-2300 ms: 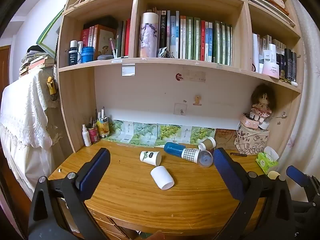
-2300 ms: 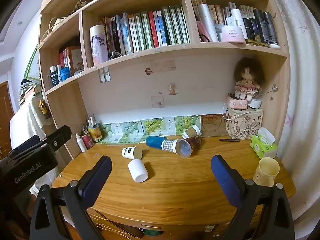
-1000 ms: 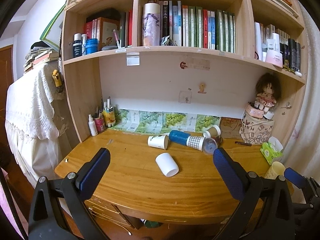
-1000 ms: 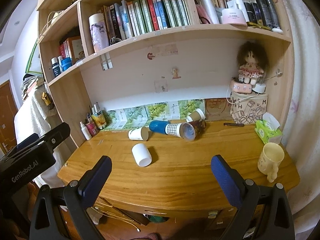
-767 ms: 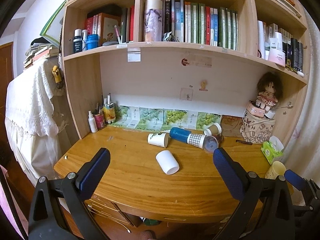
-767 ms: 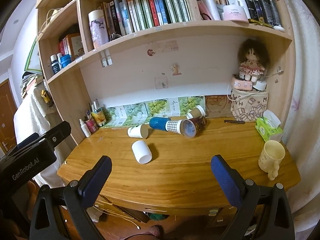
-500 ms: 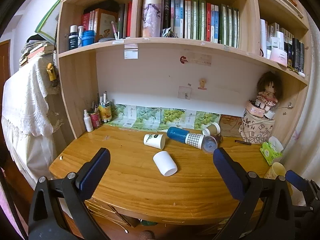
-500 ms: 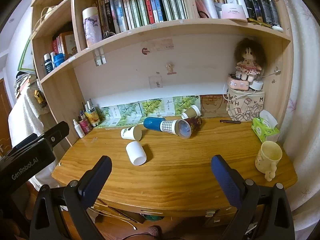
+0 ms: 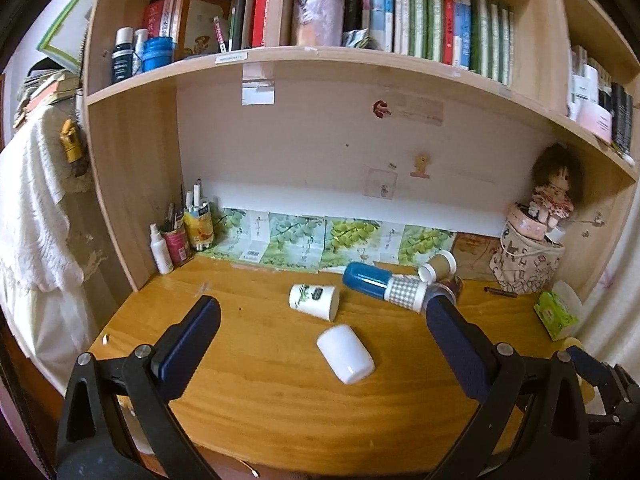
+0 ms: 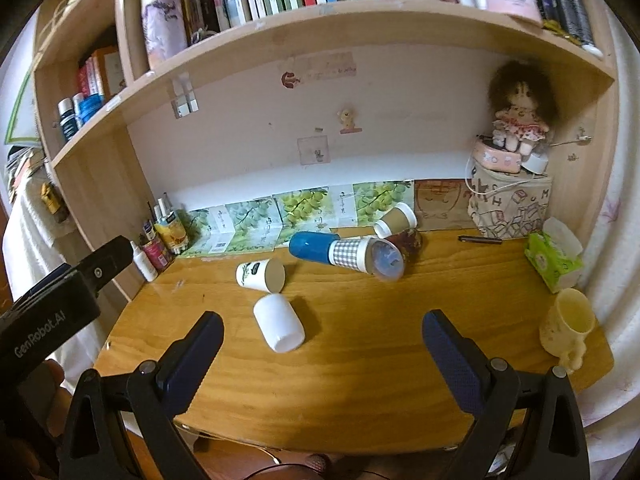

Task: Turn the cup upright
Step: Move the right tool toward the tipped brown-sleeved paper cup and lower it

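Cup (image 9: pixel 346 353), plain white, is lying on its side on the bench (image 9: pixel 280 400), sitting ahead of the left tongs (image 9: pixel 320 334), between their two spread fingers and touching neither. From the right wrist view the same cup (image 10: pixel 279 328) is lying ahead of the right tongs (image 10: pixel 322 338), nearer their left finger, apart from it. Both tongs are hanging released, gripping nothing. Just beyond the white cup a printed paper cup (image 9: pixel 314 301) is resting on its side. Farther right a blue bottle (image 10: pixel 344 254) is lying along the back, with a brown paper cup (image 10: pixel 394 220) behind it. Off beyond the right finger of the right tongs a yellow mug (image 10: pixel 568 326) is standing upright near the bench edge.
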The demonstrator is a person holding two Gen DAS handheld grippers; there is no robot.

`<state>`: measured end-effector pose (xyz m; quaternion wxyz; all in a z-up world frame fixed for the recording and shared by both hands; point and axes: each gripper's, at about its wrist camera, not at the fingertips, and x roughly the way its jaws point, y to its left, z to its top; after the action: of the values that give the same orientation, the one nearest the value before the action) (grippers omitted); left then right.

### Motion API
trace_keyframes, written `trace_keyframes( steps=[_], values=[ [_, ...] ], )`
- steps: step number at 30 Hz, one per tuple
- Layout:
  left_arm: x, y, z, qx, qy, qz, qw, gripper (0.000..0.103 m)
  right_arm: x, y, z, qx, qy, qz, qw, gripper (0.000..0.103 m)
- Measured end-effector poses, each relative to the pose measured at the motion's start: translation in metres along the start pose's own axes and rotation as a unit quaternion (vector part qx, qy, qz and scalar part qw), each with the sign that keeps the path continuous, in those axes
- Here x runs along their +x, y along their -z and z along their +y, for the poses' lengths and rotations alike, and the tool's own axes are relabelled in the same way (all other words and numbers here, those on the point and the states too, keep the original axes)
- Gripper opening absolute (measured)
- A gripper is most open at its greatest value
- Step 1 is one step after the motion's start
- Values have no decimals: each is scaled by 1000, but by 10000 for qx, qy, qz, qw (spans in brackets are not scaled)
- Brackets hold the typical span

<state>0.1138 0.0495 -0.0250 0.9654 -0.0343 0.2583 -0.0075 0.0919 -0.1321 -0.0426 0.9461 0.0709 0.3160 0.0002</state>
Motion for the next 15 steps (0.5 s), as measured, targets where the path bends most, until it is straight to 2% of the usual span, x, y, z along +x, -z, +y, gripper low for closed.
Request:
trace_keyframes(
  steps=[7, 15],
  values=[
    [47, -35, 17, 224, 401, 123, 9989, 103, 38, -27, 22, 309, 219, 169, 9991, 100],
    [102, -49, 20, 570, 827, 662, 9927, 103, 75, -38, 21, 936, 471, 575, 9928, 100]
  ],
)
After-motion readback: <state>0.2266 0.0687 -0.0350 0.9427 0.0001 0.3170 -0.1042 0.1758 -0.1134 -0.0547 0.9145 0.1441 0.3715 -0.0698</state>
